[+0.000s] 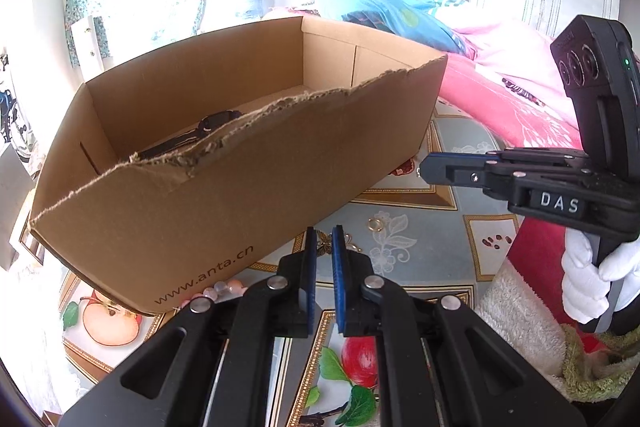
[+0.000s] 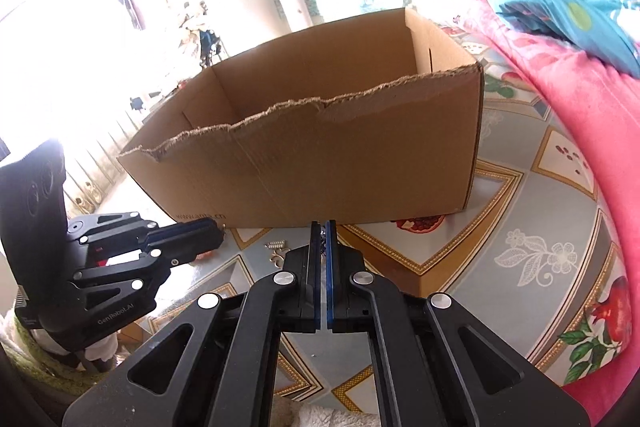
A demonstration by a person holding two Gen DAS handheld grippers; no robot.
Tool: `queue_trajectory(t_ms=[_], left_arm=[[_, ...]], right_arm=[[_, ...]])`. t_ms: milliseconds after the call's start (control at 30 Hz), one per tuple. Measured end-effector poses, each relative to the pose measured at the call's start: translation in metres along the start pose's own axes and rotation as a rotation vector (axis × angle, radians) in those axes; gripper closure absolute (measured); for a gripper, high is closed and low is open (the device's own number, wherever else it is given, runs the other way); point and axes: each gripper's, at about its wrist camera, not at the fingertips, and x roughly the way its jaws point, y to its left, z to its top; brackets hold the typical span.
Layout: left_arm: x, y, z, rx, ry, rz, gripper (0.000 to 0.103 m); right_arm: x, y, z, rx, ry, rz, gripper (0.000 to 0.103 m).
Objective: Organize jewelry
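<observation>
An open cardboard box (image 1: 224,163) with a torn front edge stands on the patterned cloth; it also shows in the right wrist view (image 2: 320,163). A dark item (image 1: 200,135) lies inside it. My left gripper (image 1: 323,239) hovers in front of the box with a narrow gap between its pads, around a small butterfly-shaped ornament (image 1: 322,242). My right gripper (image 2: 324,231) is shut on a small sparkly piece of jewelry (image 2: 322,235). A gold ring (image 1: 375,224) and a pink bead bracelet (image 1: 218,290) lie on the cloth. A small silver piece (image 2: 276,245) lies near the box.
A fruit-and-flower patterned tablecloth (image 2: 520,227) covers the surface. Pink and blue bedding (image 1: 500,83) is piled at the right. A fluffy towel (image 1: 528,307) lies near the right hand. Bright curtained windows are behind the box.
</observation>
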Motion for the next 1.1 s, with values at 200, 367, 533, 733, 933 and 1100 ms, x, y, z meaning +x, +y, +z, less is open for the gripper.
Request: queue_trajectory(t_ms=[200,367,533,733,933,1100], left_arm=[[-0.033,-0.006,0.015,0.006,-0.081,-0.056,0.096],[-0.062,0.001,0.049,-0.008,-0.172,-0.134,0.096],[-0.046,0.018,0.088,0.014,-0.133,-0.11,0.096],[0.004,0.047,0.108,-0.036,0.033,-0.105,0.096],[0.033,0.064,0.11,-0.092,0.114,-0.09,0.096],[0.042,0.07,0.113,-0.112,0.126,-0.084,0.089]], right_arm=[[-0.027,0.013,0.02,-0.008,-0.09,0.053,0.103],[-0.051,0.034,0.038,-0.057,-0.17,0.097,0.103],[-0.038,0.039,0.076,-0.107,-0.161,0.099,0.103],[0.011,0.019,0.108,-0.097,-0.03,0.083,0.103],[0.045,-0.001,0.121,-0.074,0.048,0.082,0.099],[0.05,-0.006,0.126,-0.069,0.054,0.074,0.094]])
